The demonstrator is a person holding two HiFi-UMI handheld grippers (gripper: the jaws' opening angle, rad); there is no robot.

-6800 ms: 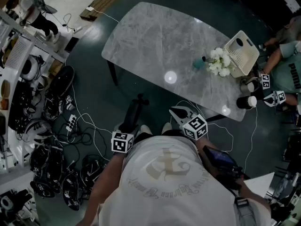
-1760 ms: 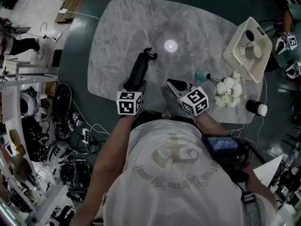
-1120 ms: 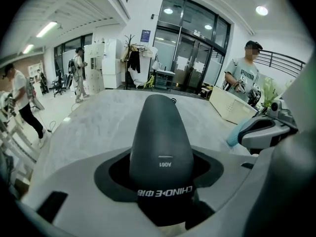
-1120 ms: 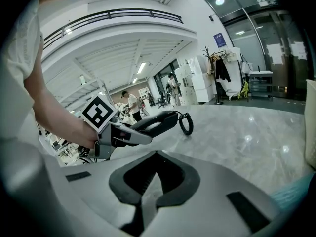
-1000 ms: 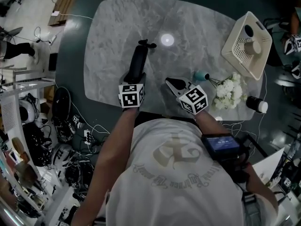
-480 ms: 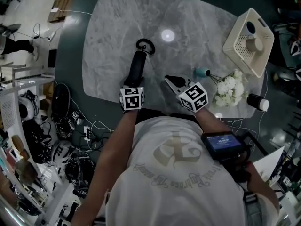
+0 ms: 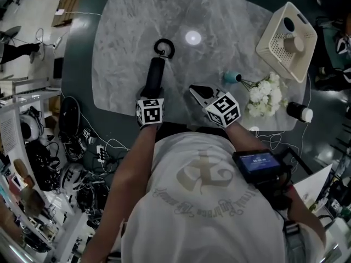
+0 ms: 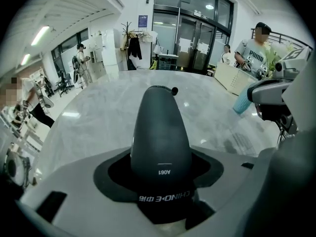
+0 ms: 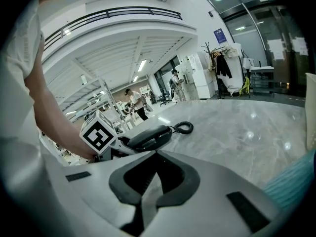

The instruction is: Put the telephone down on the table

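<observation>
The telephone (image 7: 154,76), a dark handset, is gripped by its near end in the left hand-held gripper (image 7: 149,96), whose jaws stand fairly wide, pressed on the handset's two sides. The left gripper view looks straight along the handset, which fills the gap between the jaws and tapers away from the camera. It points away from the person, over the near middle of the counter (image 7: 126,43), tilted down and low above the grey marbled top. Whether its far end touches the top cannot be told. Its coiled cord (image 7: 164,48) lies in a loop on the counter just past the far end.

The right hand-held gripper (image 7: 193,90) is just to the right of the telephone, apart from it, over the counter's near edge. Its jaws are closed together with nothing between them.

Further right lies a teal vase (image 7: 231,77) on its side, with white flowers (image 7: 264,98) beside it near the counter's right edge. A cream perforated basket (image 7: 277,52) sits at the far right corner with some things inside. A dark jar (image 7: 300,112) with a pale top stands near the flowers, at the right edge.

Cables and helmets (image 7: 71,169) lie on the floor to the left.
</observation>
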